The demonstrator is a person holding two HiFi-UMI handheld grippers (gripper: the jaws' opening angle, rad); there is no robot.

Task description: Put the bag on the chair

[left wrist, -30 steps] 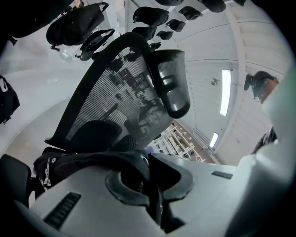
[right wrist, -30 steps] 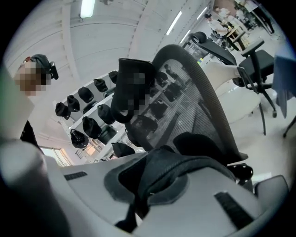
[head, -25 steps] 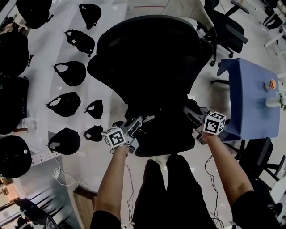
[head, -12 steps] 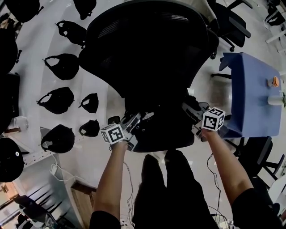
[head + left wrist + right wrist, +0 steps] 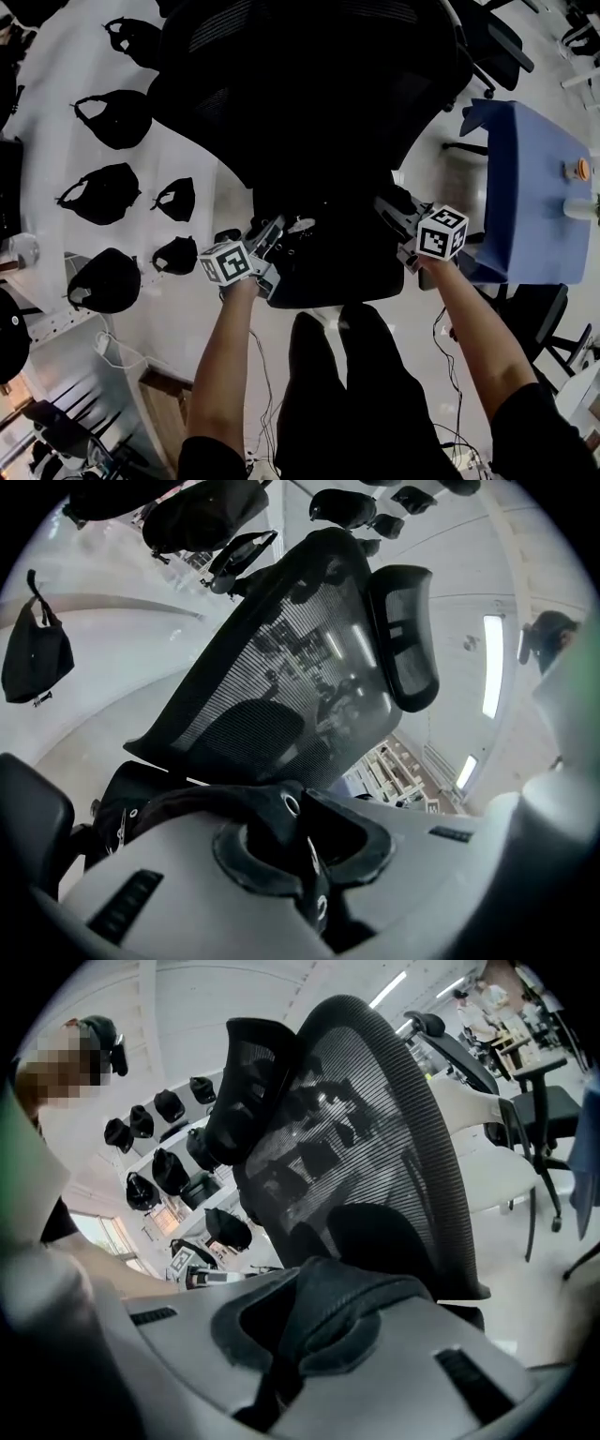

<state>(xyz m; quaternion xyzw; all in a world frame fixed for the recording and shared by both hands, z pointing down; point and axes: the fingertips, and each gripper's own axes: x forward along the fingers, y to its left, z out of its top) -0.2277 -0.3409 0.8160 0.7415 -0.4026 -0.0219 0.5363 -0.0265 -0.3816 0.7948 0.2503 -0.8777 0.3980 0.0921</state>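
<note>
A black bag (image 5: pixel 330 267) hangs between my two grippers in front of a black mesh office chair (image 5: pixel 309 94). The left gripper (image 5: pixel 275 236) is shut on a black strap with metal eyelets (image 5: pixel 286 806). On the bag's other side, the right gripper (image 5: pixel 391 212) is shut on a fold of its black fabric (image 5: pixel 342 1312). In both gripper views the mesh chair back (image 5: pixel 281 658) (image 5: pixel 384 1147) rises just beyond the jaws, with its headrest (image 5: pixel 405 635) on top. The bag hides the seat, so I cannot tell whether it rests on it.
White curved shelves (image 5: pixel 56 122) on the left carry several black bags (image 5: pixel 101 194). A blue-covered table (image 5: pixel 530 178) stands close on the right, with other office chairs (image 5: pixel 497 42) behind it. The person's legs (image 5: pixel 356 394) and floor cables (image 5: pixel 258 375) are below.
The chair has come nearer and now fills the upper view. Both grippers have drifted slightly left and up with the bag still held between them.
</note>
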